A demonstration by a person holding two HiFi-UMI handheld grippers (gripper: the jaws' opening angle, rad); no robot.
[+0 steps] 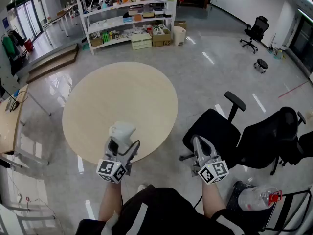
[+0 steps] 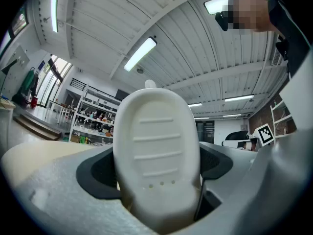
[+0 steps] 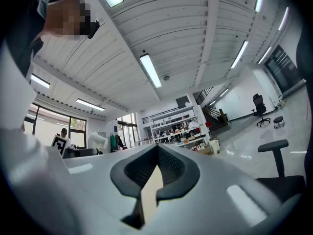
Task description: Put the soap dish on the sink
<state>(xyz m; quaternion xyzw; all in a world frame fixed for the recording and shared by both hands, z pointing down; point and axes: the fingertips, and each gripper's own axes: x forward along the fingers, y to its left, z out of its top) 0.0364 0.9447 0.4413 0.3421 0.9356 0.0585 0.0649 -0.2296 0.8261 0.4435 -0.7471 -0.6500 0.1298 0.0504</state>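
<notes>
In the head view my left gripper (image 1: 122, 142) is shut on the white soap dish (image 1: 121, 130), over the near edge of the round beige table (image 1: 122, 92). The left gripper view is filled by the dish (image 2: 156, 151): a ribbed white oval with three small holes, standing upright between the jaws of the left gripper (image 2: 157, 190). My right gripper (image 1: 199, 143) hovers to the right, off the table and in front of a black chair; its jaws meet with nothing between them. The right gripper (image 3: 155, 155) looks level across the room. No sink shows in any view.
Two black office chairs (image 1: 215, 131) (image 1: 276, 131) stand right of the table. A white shelving unit (image 1: 127, 13) with boxes lines the far wall. A clear plastic bottle (image 1: 257, 197) lies at the lower right. A desk edge (image 1: 7, 126) sits at the left.
</notes>
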